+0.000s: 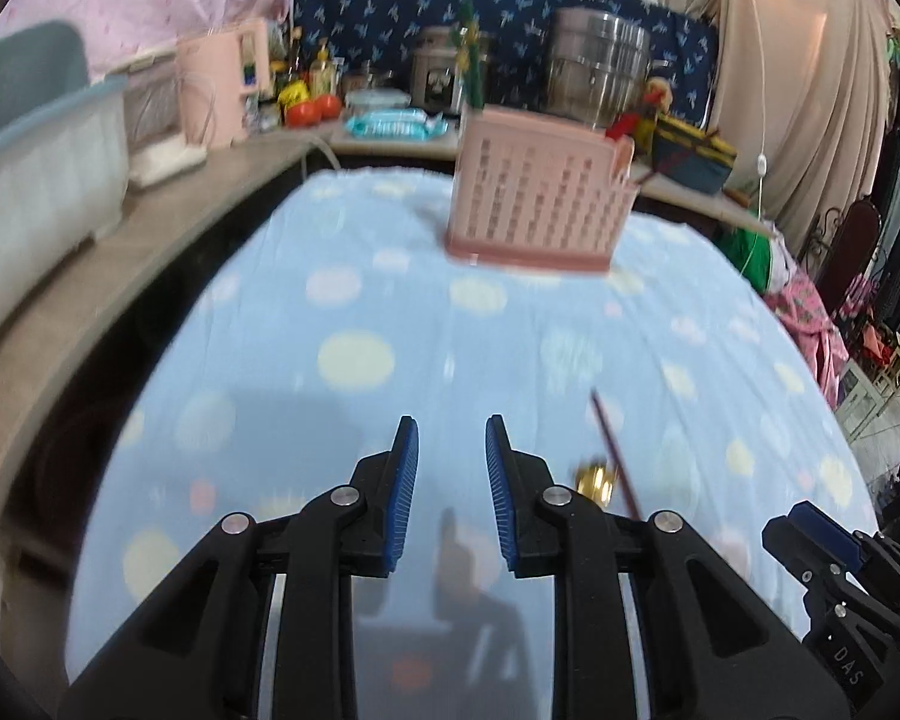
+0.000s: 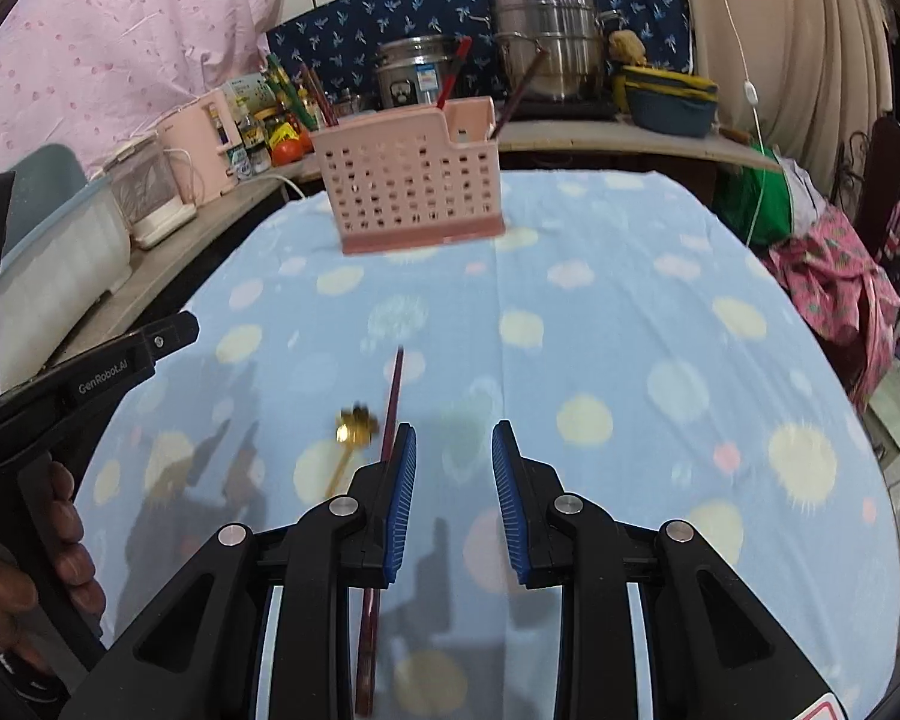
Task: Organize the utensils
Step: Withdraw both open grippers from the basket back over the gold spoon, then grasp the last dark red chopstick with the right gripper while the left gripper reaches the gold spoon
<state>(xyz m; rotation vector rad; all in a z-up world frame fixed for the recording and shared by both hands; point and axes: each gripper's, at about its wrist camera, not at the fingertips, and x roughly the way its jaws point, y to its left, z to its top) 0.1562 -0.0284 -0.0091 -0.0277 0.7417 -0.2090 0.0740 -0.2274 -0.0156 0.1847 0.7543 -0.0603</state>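
Both hand-held grippers, left (image 1: 452,429) and right (image 2: 453,435), stand apart and empty. Chopstick (image 2: 392,396) and gold spoon (image 2: 354,427) lie on the worktop (image 2: 630,312); pink caddy (image 2: 411,192) well beyond. Judgement: centre the right jaws over the chopstick shaft, then close.

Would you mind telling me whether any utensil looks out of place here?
Yes: a dark red chopstick and a gold spoon lie loose on the blue cloth, apart from the pink utensil basket.
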